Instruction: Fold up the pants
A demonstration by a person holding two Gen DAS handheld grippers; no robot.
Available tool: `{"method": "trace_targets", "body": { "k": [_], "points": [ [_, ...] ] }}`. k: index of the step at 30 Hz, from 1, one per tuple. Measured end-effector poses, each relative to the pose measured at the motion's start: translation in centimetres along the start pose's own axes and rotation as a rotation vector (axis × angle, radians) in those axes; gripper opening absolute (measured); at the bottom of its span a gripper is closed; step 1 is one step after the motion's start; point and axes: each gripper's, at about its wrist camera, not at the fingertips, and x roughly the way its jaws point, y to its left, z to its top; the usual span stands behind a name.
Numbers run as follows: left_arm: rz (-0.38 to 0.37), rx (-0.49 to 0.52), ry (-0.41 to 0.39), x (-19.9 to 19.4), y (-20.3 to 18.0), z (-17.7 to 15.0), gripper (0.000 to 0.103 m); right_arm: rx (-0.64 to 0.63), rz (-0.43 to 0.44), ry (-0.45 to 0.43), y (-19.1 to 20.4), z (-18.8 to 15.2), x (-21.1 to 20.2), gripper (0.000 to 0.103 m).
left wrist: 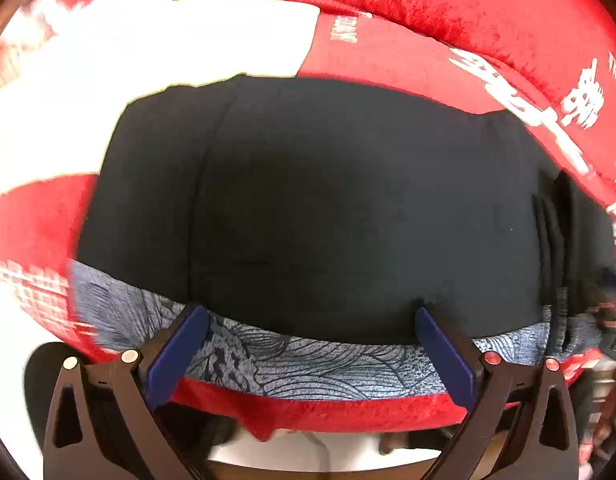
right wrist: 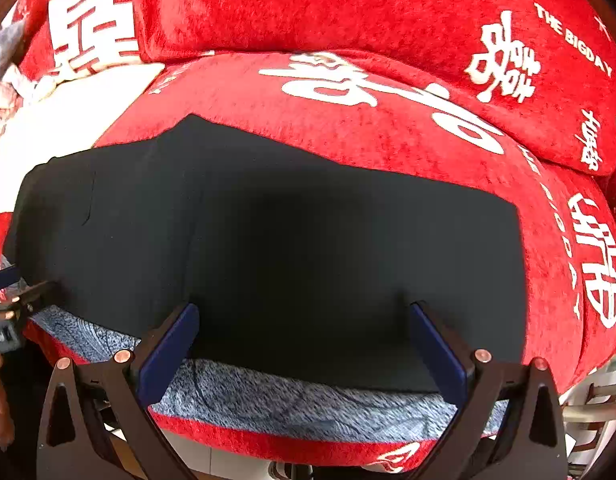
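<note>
The black pants lie folded into a flat, roughly rectangular bundle on a red plush cover printed with white characters and the words "THE BIGDAY". Along the near edge of the bundle a strip of blue-grey patterned fabric shows beneath the black layer; whether it is part of the pants or a separate cloth cannot be determined from these views. In the left wrist view, stacked fold edges are visible at the right end of the bundle. A red cushion with the same white print sits behind the pants, apart from them.

The left hand-held gripper has its blue-padded fingers spread wide, tips at the near edge of the black fabric, with nothing pinched between them. The right hand-held gripper is likewise spread wide, its blue-padded fingers over the near edge of the bundle and holding nothing. In the right wrist view, the left hand-held gripper's tip appears at the far left edge, next to the pants' left end.
</note>
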Motion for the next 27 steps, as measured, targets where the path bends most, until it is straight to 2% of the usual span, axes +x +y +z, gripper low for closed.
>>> {"method": "trace_targets", "body": {
  "k": [1,3,6,8,9,13,18,21,24,25,26,27],
  "points": [
    [-0.012,-0.006,-0.007,-0.4,0.5,0.0,0.103,0.005,-0.011,0.011,0.1,0.4,0.3,0.103],
    [0.002,-0.011,-0.035,-1.4,1.1,-0.3,0.103,0.014,-0.029,-0.031,0.3,1.4,-0.9,0.103],
    [0.030,-0.038,-0.044,-1.3,2.9,-0.8,0.103,-0.042,0.035,-0.116,1.8,3.1,-2.9,0.103],
    [-0.046,-0.077,-0.024,-0.1,4.4,-1.0,0.103,-0.108,0.110,-0.136,3.4,4.7,-3.4,0.103],
    [-0.061,-0.085,-0.017,-0.1,4.6,-1.0,0.103,-0.151,0.127,-0.142,4.5,5.5,-3.5,0.103],
    [-0.007,-0.055,-0.037,-1.2,4.4,-1.0,0.103,-0.357,0.179,-0.161,10.7,8.8,-3.1,0.103],
    [-0.010,-0.099,-0.043,-2.5,7.5,-1.6,0.103,-0.659,0.308,-0.066,19.7,11.6,0.0,0.103],
    [-0.011,-0.129,-0.041,-2.6,9.7,-1.9,0.103,-0.856,0.315,0.048,24.1,11.6,3.5,0.103],
    [-0.030,-0.167,-0.041,-2.7,11.9,-1.9,0.103,-0.822,0.482,0.183,24.9,12.9,5.3,0.102],
    [-0.040,-0.186,-0.044,-2.7,12.7,-1.8,0.103,-0.821,0.489,0.202,25.1,12.9,5.4,0.097],
    [-0.050,-0.199,-0.051,-2.6,13.3,-1.5,0.103,-0.863,0.508,0.204,25.5,12.6,4.9,0.088],
    [-0.055,-0.204,-0.056,-2.5,13.7,-1.2,0.103,-0.918,0.502,0.182,25.9,12.1,3.8,0.074]
  ]
}}
